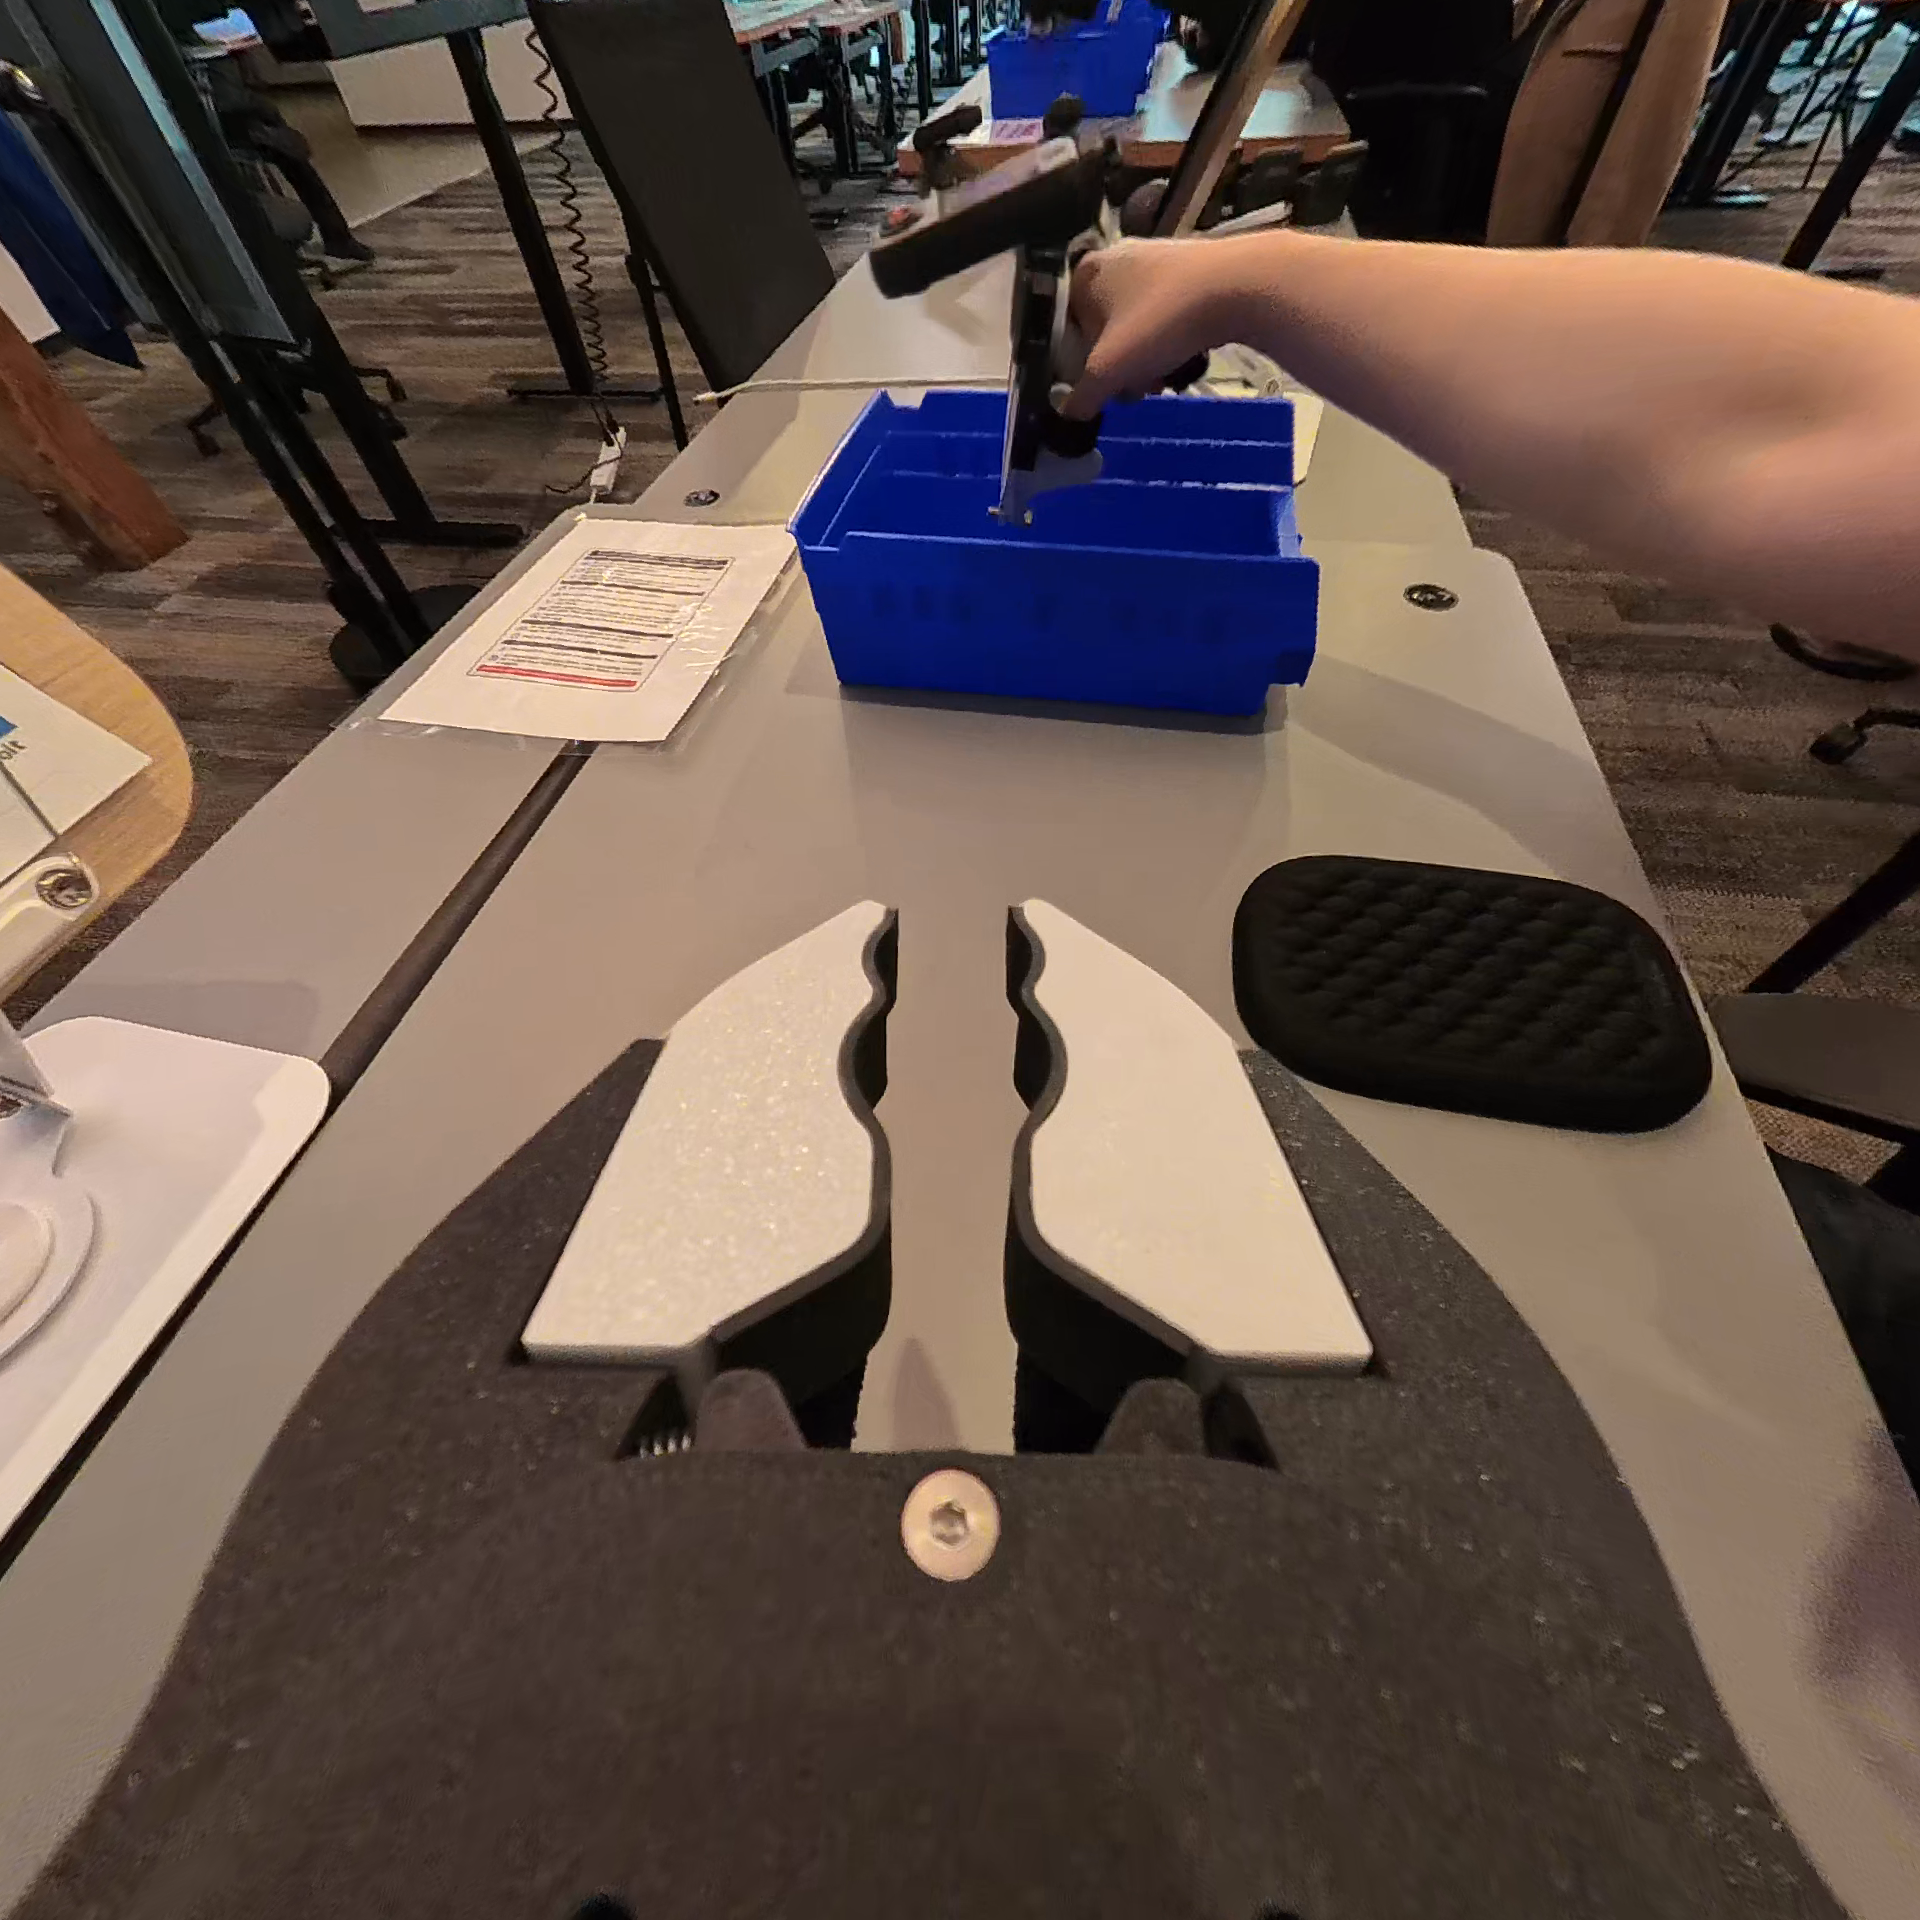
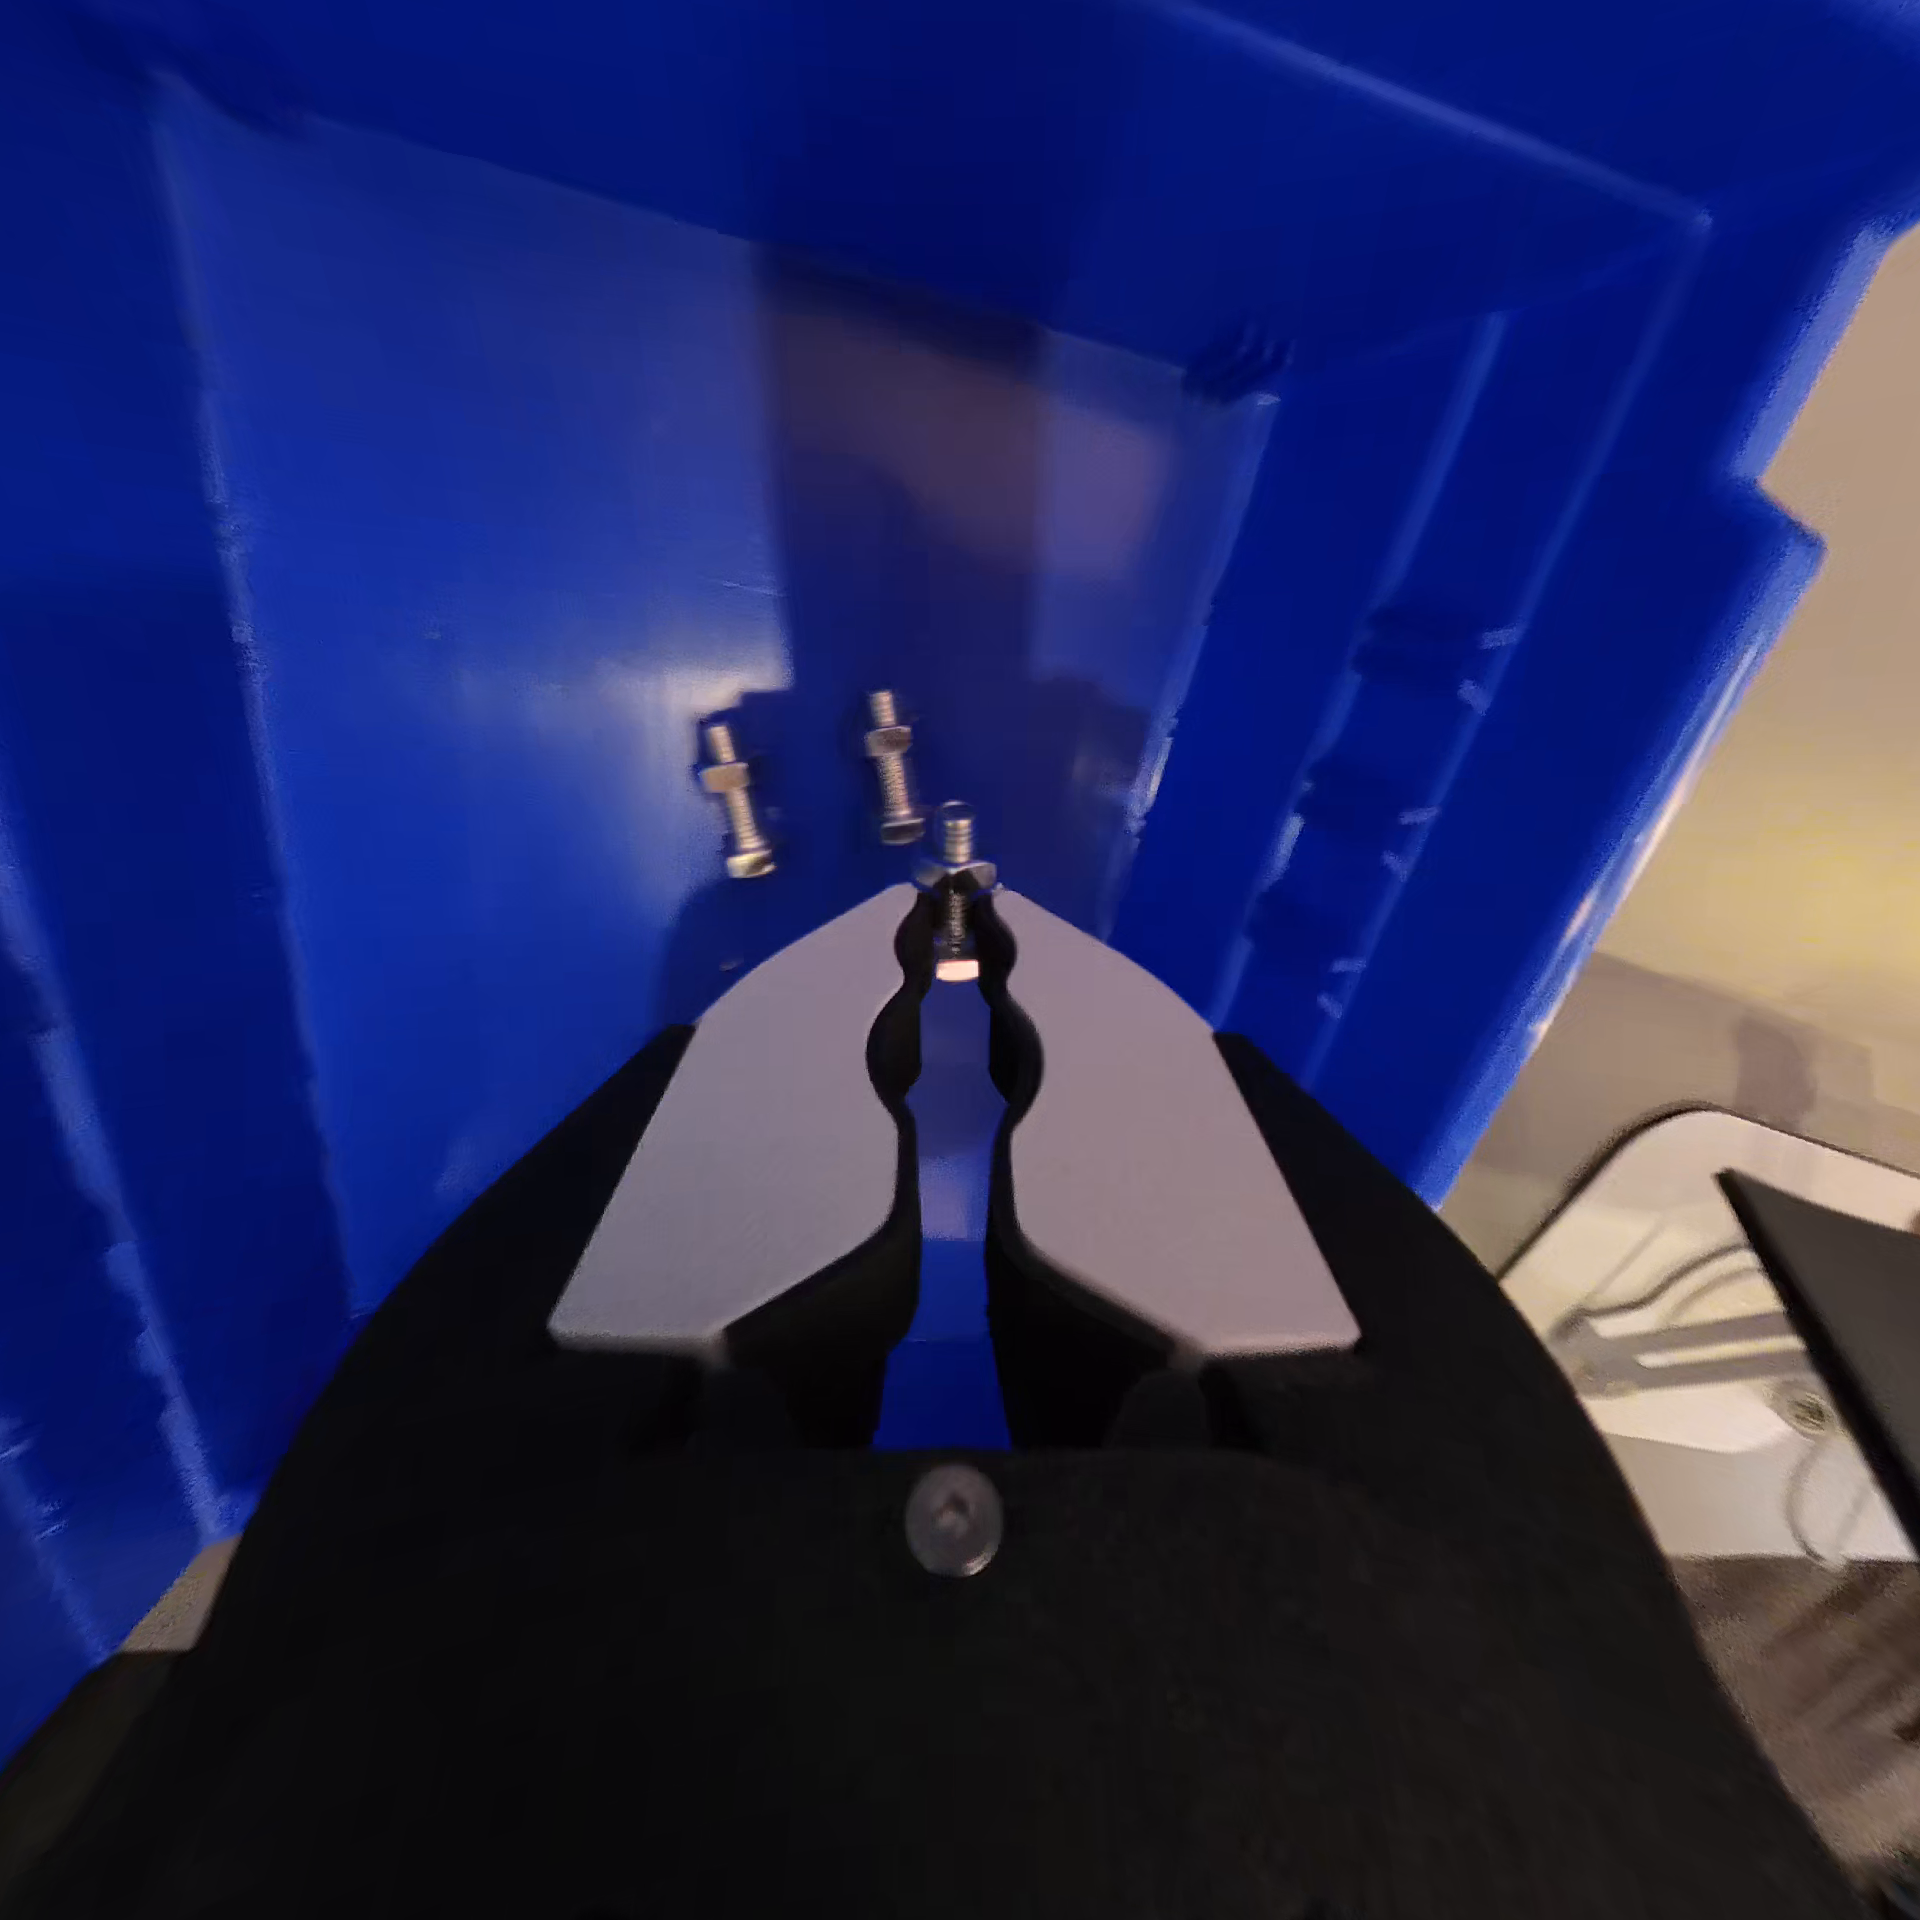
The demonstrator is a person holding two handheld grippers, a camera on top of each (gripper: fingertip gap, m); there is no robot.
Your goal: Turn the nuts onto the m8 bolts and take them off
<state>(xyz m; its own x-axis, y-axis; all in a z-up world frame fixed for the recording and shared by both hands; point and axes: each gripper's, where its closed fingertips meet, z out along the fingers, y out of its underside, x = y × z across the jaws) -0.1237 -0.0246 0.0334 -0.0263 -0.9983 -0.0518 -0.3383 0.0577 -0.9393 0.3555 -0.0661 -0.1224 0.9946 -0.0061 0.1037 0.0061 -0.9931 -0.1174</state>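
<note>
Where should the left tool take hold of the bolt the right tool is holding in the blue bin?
Probably the hex nut, or the bare threaded tip past it. The right tool pinches the bolt on its shank below the nut, so only that end is exposed. Come from opposite the right tool, fingers across the nut's flats.

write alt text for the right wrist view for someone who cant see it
The right gripper, reaching into a blue bin, is shut on a small bolt with a nut threaded on it. Two more bolts with nuts lie on the bin floor just beyond its fingertips.
</note>
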